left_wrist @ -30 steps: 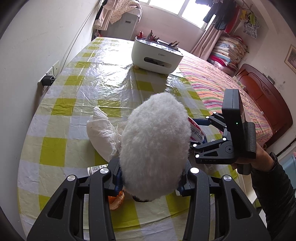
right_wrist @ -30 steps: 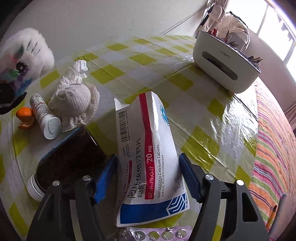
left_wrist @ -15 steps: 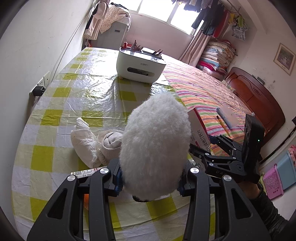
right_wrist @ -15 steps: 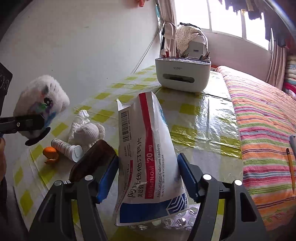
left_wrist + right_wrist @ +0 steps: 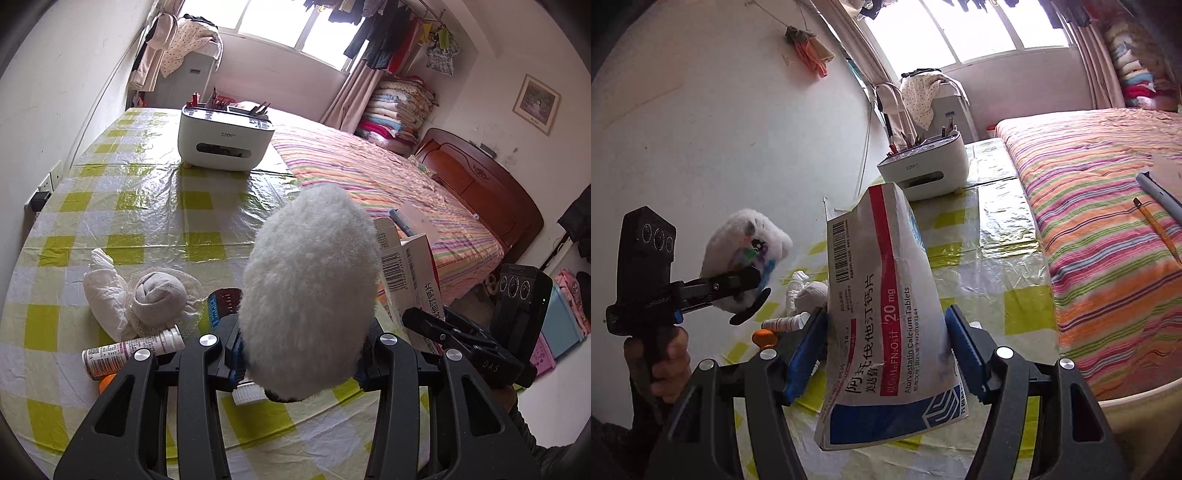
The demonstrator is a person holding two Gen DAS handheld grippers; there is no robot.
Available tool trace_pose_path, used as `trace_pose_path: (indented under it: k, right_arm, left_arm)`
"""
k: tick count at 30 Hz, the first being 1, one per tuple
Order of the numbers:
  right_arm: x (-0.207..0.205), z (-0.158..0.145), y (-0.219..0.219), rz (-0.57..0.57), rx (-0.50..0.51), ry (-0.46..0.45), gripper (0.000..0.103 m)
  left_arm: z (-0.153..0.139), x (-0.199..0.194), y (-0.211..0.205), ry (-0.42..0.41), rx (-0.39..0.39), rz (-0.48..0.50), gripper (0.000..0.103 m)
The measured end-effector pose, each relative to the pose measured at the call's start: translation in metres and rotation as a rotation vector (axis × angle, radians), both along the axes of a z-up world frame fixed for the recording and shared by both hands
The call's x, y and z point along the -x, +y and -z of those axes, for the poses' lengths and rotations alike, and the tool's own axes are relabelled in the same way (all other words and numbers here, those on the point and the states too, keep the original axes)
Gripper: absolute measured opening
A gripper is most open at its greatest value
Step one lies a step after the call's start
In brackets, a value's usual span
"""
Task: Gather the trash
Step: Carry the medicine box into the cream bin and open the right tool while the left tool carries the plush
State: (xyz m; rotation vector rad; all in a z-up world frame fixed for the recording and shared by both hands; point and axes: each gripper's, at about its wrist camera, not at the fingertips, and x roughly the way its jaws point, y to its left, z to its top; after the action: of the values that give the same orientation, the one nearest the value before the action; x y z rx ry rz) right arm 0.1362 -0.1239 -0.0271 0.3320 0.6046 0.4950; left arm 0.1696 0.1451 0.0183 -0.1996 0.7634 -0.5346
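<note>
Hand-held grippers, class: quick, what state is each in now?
Left hand-held gripper: closed on the white plush toy.
Right hand-held gripper: closed on the tablet box.

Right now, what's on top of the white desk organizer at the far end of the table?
On the white desk organizer, pens and small tools stick up from its top slots; one red item shows. Exact items are too small to tell, and the contents of its front slot are hidden.

Left gripper [image 5: 301, 354]: angled downward, jaws clamped on a white plush toy [image 5: 310, 291].
Right gripper [image 5: 886, 354]: tilted, blue pads [image 5: 803, 354] pressed against a medicine box [image 5: 882, 317].
Left hand [image 5: 659, 363]: wrapped round its gripper's handle, dark sleeve below.
</note>
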Motion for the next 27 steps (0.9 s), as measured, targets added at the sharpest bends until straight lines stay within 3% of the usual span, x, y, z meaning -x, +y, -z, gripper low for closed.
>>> trace_pose_path:
  k: [8, 17, 27]
  right_arm:
    - [0.027, 0.004, -0.018, 0.134, 0.06, -0.016, 0.064]
    - [0.039, 0.017, -0.046, 0.313, 0.124, 0.034, 0.064]
    - [0.057, 0.018, -0.069, 0.45, 0.144, 0.036, 0.065]
  left_arm:
    - [0.001, 0.007, -0.033, 0.002, -0.02, 0.06, 0.042]
    - [0.006, 0.015, -0.067, 0.005, -0.033, 0.125, 0.042]
    - [0.012, 0.032, -0.095, 0.0, -0.058, 0.184, 0.042]
